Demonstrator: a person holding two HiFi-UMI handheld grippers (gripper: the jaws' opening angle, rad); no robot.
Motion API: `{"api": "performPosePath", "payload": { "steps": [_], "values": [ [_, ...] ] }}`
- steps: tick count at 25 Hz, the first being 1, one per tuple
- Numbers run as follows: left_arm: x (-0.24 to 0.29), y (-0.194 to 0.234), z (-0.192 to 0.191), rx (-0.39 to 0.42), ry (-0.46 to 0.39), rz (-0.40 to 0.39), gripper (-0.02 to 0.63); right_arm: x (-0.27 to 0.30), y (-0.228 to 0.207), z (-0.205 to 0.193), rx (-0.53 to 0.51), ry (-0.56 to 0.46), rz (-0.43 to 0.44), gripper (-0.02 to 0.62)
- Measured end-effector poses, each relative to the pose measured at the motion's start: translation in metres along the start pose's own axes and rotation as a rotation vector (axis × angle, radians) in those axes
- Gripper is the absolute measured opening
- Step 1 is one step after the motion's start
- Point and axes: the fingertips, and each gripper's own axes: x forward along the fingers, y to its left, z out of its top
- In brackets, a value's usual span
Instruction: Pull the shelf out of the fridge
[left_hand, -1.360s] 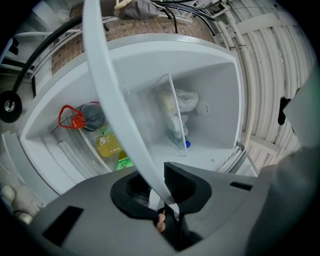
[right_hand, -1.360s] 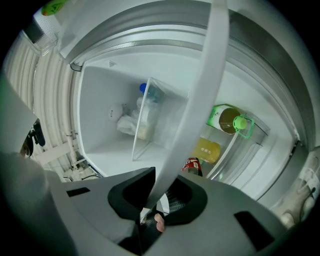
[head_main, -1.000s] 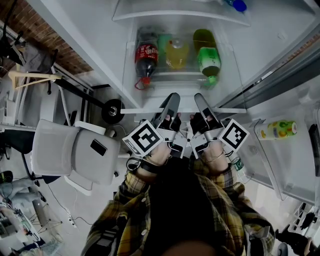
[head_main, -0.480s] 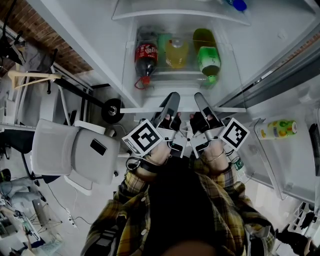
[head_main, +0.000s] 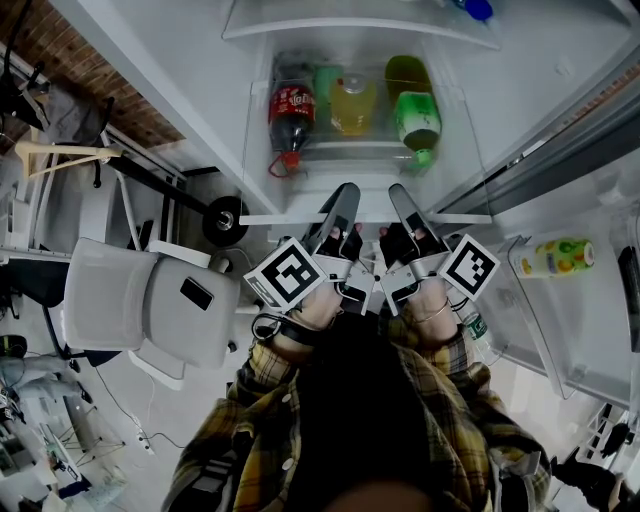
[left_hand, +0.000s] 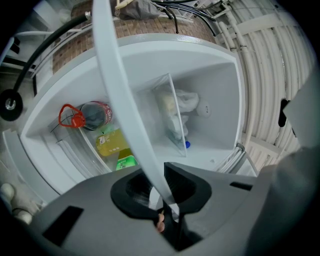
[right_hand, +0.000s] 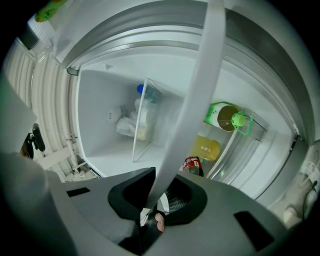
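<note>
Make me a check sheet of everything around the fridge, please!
Surface: fridge open, white inside.
Job's things: shelf in the fridge, front edge level.
Clutter: cola bottle, yellow bottle and green bottle lie in the bin below; door bottle at right.
Grippers: left gripper and right gripper both shut on the shelf's front edge, side by side.
Cables: thin cable below the chair.
Surroundings: chair and brick wall at left.
</note>
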Motion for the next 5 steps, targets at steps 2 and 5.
{"api": "performPosePath", "payload": {
  "steps": [2,5],
  "values": [
    [-0.004,0.008,-0.001,0.006,0.01,0.05,0.061,0.0,0.0,0.0,0.002,0.0,-0.001,0.057],
    [-0.007,0.014,-0.003,0.012,0.019,0.092,0.061,-0.001,-0.001,0.001,0.007,-0.002,-0.001,0.057]
  ]
}}
